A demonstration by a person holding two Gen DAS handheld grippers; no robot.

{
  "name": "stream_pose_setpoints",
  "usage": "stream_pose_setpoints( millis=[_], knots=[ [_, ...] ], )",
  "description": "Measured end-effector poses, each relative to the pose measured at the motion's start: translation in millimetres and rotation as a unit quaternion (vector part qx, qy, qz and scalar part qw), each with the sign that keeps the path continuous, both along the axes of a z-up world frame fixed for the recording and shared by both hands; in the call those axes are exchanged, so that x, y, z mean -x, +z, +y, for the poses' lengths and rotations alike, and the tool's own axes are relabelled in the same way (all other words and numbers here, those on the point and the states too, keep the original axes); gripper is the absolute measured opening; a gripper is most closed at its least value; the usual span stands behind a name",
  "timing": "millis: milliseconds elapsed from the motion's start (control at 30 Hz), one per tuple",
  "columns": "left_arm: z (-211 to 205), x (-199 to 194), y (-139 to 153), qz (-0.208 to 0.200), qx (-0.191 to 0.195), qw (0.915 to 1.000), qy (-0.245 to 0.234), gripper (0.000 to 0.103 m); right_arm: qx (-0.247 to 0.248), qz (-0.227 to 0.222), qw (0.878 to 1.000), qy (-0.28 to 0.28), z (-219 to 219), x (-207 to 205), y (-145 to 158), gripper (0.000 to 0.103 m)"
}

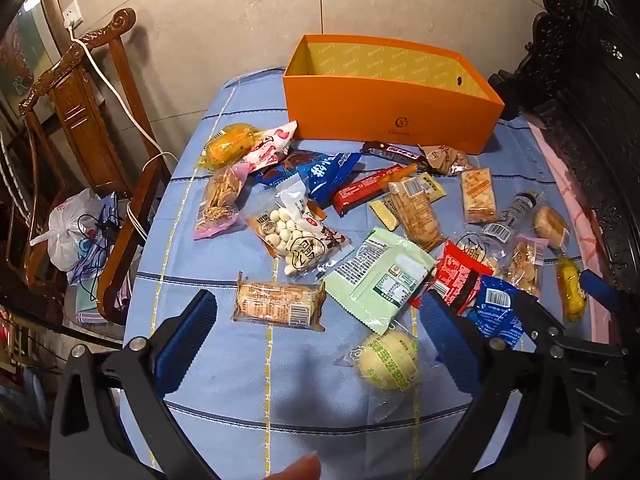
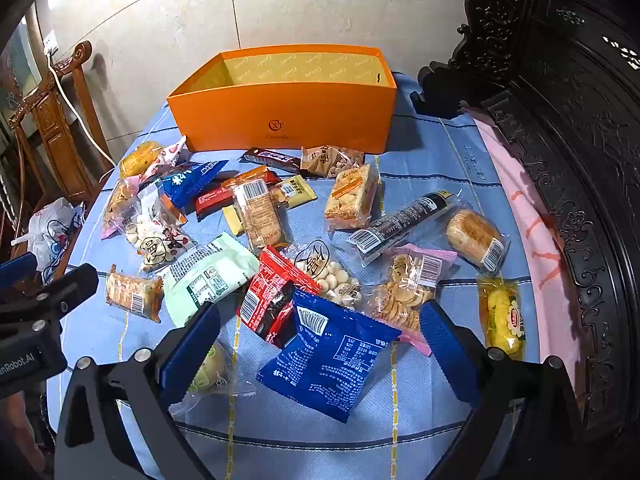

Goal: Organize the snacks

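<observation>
Some two dozen wrapped snacks lie scattered across a blue striped tablecloth (image 1: 224,364) in front of an empty orange box (image 1: 392,116), and none has yet gone in. In the left wrist view, the left gripper (image 1: 316,344) hangs over the cloth on the near side of the box, jaws spread wide and holding nothing; a round pale-green pastry (image 1: 386,360) sits just inside its right finger, and a tan biscuit bar (image 1: 280,306) lies a little nearer the box, its long axis running crosswise to the fingers. A light green packet (image 1: 380,276) and a bag of white coated nuts (image 1: 296,240) lie between that bar and the box, and a carved wooden chair (image 1: 80,120) stands off the cloth's left edge. In the right wrist view, the right gripper (image 2: 320,344) also hangs released and empty, with a blue packet (image 2: 332,360) lying between its fingers, tilted, its long axis roughly crosswise to them. This hand looks the nearer to that packet. A red packet (image 2: 272,296) overlaps its left corner and a pink-edged bag of crackers (image 2: 408,288) touches its right side, so a clean pinch may catch a neighbour. The way to the box crosses the whole heap.
</observation>
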State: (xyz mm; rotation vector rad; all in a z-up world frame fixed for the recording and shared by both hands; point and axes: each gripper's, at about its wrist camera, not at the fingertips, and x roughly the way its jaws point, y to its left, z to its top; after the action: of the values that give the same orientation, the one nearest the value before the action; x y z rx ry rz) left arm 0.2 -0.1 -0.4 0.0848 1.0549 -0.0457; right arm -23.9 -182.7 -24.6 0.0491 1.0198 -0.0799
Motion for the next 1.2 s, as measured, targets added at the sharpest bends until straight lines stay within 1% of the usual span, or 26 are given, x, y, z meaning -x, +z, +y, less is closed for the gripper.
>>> stream_pose_setpoints(
  millis=[200, 267, 300, 467, 533, 1200],
  knots=[
    [2.0, 1.4, 0.9, -0.001, 0.007, 1.0, 0.002, 0.099, 0.002, -0.002, 1.0, -0.001, -0.1, 0.0, 0.7, 0.1],
    [2.3, 4.4, -3.9, 0.0, 0.006, 1.0, 0.0, 0.099, 0.001, -0.001, 1.0, -0.001, -0.4, -0.1, 0.4, 0.1],
    [1.4, 0.2, -2.1, 0.006, 0.007, 1.0, 0.001, 0.099, 0.002, -0.001, 1.0, 0.0, 0.2, -0.2, 1.0, 0.1],
    [4.3, 1.0, -1.2, 0.007, 0.009, 0.9999, 0.001, 0.099, 0.003, -0.002, 1.0, -0.001, -1.4, 0.2, 2.1, 0.1],
    [-2.8, -1.3, -2.6, 0.01, 0.005, 0.9999, -0.003, 0.099, 0.003, -0.002, 1.0, -0.001, 0.2, 0.5, 2.0, 0.1],
    [-4.9, -1.2, -4.6, 0.017, 0.012, 0.9998, -0.009, 0.099, 0.002, -0.001, 1.0, -0.001, -0.2, 0.3, 0.6, 0.1]
  ],
)
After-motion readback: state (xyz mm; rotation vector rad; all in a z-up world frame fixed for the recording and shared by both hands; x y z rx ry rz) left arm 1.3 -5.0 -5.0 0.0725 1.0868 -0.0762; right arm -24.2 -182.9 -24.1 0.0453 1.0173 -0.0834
